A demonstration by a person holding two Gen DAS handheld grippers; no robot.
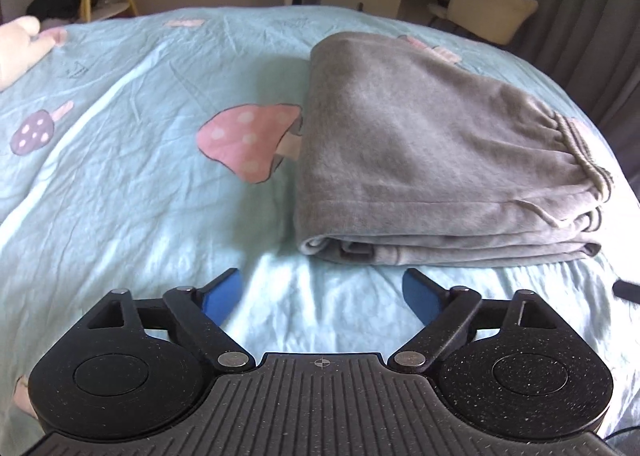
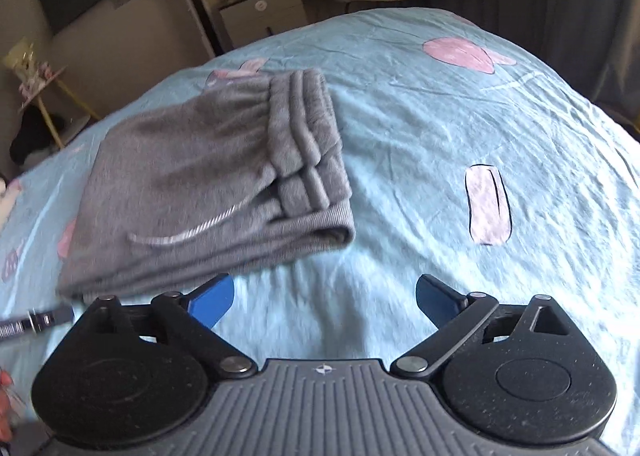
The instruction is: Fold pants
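- The grey pants (image 1: 436,147) lie folded in a flat stack on the light blue bedsheet (image 1: 140,183) — waistband (image 2: 308,143) on top.
- Left gripper (image 1: 322,292) is spread wide, empty, just short of the stack.
- Right gripper (image 2: 325,296) — likewise released, holding nothing.

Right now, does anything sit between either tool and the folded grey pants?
Nothing visible does. Only bare light-blue mushroom-print bedsheet separates the open left tool and open right tool from the folded grey fleece pants.
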